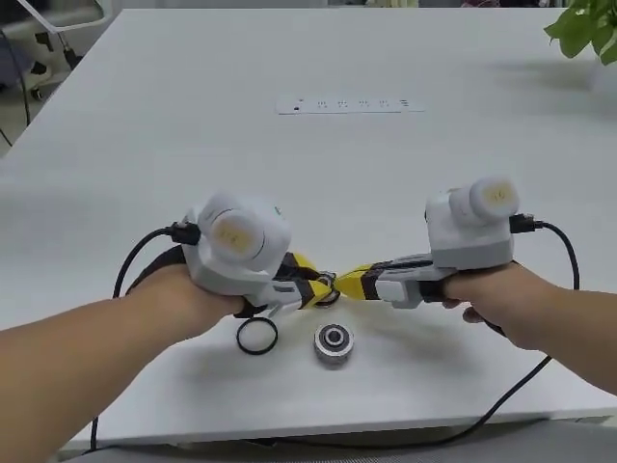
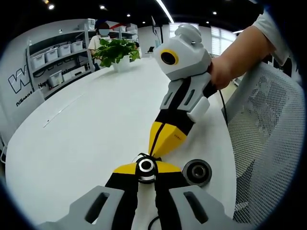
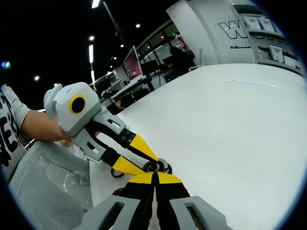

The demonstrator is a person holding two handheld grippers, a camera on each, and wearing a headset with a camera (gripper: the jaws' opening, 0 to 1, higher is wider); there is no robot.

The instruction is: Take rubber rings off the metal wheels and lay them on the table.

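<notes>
My left gripper is shut on a small metal wheel and holds it just above the table; a black rubber ring sits around the wheel. Opposite it, my right gripper comes in tip to tip. Its yellow jaws are closed, and their tips pinch the ring's edge. A loose rubber ring lies flat on the table below the left gripper. A second metal wheel stands beside that ring, also seen in the left gripper view.
The white table stretches far ahead, with a white power strip near its middle. A potted plant stands at the far right corner. The table's near edge runs just below the loose ring and wheel. A mesh chair stands by it.
</notes>
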